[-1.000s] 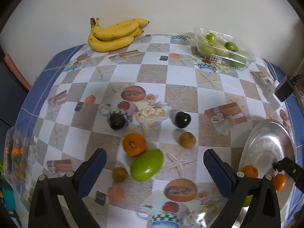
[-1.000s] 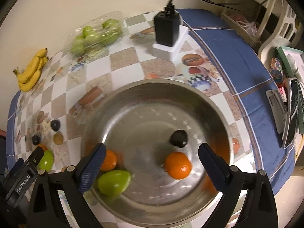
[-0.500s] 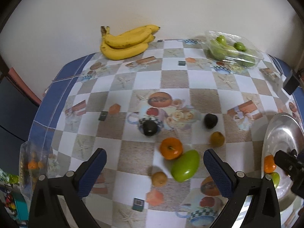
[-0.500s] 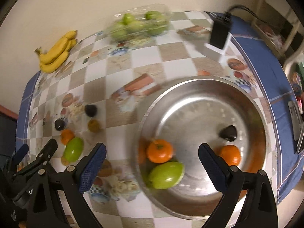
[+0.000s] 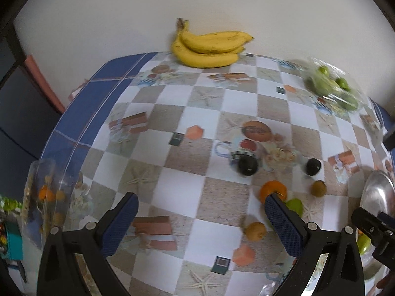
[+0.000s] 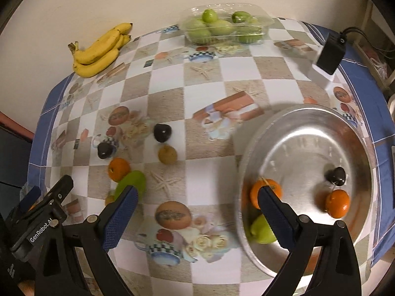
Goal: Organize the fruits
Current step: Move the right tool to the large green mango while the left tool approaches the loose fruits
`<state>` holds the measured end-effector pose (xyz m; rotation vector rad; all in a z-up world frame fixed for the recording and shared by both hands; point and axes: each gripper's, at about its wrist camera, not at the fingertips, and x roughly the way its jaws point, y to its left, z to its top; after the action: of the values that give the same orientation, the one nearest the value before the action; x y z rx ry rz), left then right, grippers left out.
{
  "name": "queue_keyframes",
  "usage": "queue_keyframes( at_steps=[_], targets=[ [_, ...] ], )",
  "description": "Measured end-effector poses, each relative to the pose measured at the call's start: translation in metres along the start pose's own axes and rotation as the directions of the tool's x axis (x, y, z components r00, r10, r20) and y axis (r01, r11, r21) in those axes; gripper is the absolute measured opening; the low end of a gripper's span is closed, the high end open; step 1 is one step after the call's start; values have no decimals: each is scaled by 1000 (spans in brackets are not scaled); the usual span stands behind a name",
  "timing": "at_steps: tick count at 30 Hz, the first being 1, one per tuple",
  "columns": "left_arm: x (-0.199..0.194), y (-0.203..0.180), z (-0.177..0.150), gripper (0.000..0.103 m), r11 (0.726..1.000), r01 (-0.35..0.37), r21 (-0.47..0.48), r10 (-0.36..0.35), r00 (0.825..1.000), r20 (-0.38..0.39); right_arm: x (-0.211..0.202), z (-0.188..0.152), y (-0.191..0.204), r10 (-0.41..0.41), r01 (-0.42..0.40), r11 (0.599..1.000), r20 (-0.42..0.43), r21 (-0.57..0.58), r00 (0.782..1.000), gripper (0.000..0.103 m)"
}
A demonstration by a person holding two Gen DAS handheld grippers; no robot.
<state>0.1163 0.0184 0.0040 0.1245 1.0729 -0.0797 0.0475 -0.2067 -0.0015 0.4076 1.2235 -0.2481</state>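
Both tools hang above the bench (image 6: 205, 91), tilted down and looking forward across the checkered cloth. The left tool (image 5: 200, 224) has its fingers spread wide w/ nothing between them; under the gap is only bare cloth. The right tool (image 6: 197, 212) is also spread wide and empty. It is seen in the left wrist view as a black part at the right edge (image 5: 372, 231), and the left tool shows at the lower left of the right wrist view (image 6: 47, 204), so the two are side by side, apart.

Fruits still on the cloth, in a loose group approx. in the middle of the bench: an orange (image 6: 119, 169) touching a green mango (image 6: 134, 181), two dark plums (image 6: 162, 132) (image 6: 105, 149), a brown round fruit (image 6: 167, 154) just beside the first plum, and another brown one (image 5: 255, 231) nearer the left tool.

The metal bowl (image 6: 308, 133) stands at the right side of the bench. Inside it: two oranges (image 6: 270, 187) (image 6: 337, 203), one dark plum (image 6: 335, 175) and a green mango (image 6: 260, 230), the last partly hidden by the right tool's finger.

At the far edge, by the wall, lie a bunch of bananas (image 6: 98, 50) and a clear plastic box w/ green fruits (image 6: 222, 24). A black adapter (image 6: 330, 55) stands behind the bowl.
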Motion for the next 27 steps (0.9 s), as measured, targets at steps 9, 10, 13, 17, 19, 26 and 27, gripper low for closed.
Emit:
queue_keyframes(
  at_steps=[9,10,13,17,19,26,27],
  targets=[
    [8,10,-2,103,999,34,-34,-34,999,-24,16,-4,28,39,-40,998,-14,-47,999,98],
    [11,10,-3,103,999,36,-37,-37,999,-31,18,-5,31,42,-43,998,-20,-53,999,98],
    [18,11,-5,103,998,34,-49,-36,998,-50,31,-8,40,45,-48,996,-46,-71,998,98],
    [29,19,-7,103,996,20,-81,-27,997,-77,45,-10,46,56,-60,996,-69,-67,996,98],
    [33,24,-7,103,994,18,-104,-27,996,-85,50,-11,49,58,-64,996,-79,-68,995,98],
    [39,36,-7,103,989,13,-148,-27,995,-92,62,-11,59,53,-58,996,-73,-67,996,98],
    [40,37,-7,103,988,13,-152,-27,995,-93,63,-11,59,54,-59,996,-71,-66,996,98]
  ],
)
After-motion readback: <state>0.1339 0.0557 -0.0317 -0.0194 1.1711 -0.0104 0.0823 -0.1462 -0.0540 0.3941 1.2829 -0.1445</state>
